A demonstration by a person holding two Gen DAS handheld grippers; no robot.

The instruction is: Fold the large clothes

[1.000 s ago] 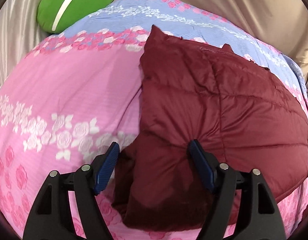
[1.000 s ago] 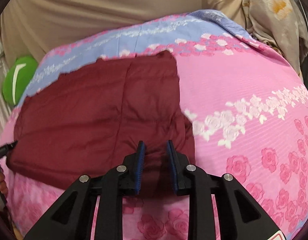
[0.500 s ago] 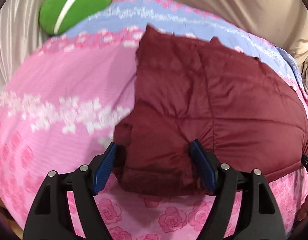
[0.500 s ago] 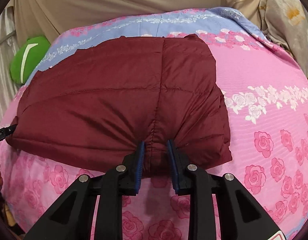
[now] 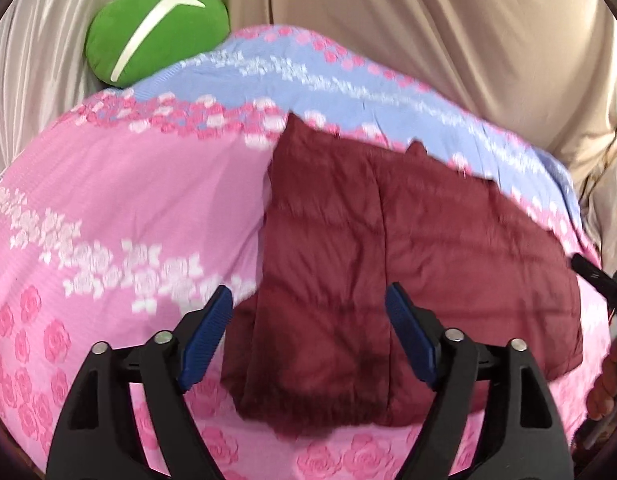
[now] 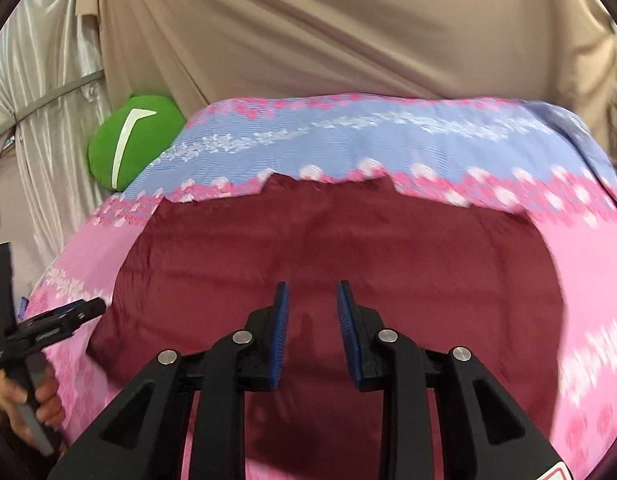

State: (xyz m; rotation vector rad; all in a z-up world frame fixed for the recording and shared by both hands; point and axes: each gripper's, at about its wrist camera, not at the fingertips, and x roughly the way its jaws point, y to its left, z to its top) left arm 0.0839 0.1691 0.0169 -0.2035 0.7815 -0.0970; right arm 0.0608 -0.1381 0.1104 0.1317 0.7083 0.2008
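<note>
A dark red quilted jacket [image 5: 408,272] lies folded flat on the pink flowered bedspread [image 5: 120,208]. It also shows in the right wrist view [image 6: 348,248]. My left gripper [image 5: 308,316] is open wide and hovers over the jacket's near left corner, holding nothing. My right gripper [image 6: 311,308] has its jaws a little apart and empty, above the jacket's near edge. The left gripper's tip [image 6: 74,314] and the hand holding it show at the left of the right wrist view.
A green round cushion [image 5: 156,40] lies at the bed's far left corner, and shows in the right wrist view [image 6: 128,140] too. Beige curtains [image 6: 328,32] hang behind the bed. A flowered cloth [image 5: 616,208] hangs at the far right.
My right gripper has let go of the jacket's edge and its jaws have parted. Both grippers have pulled back and up. The jacket now lies flat.
</note>
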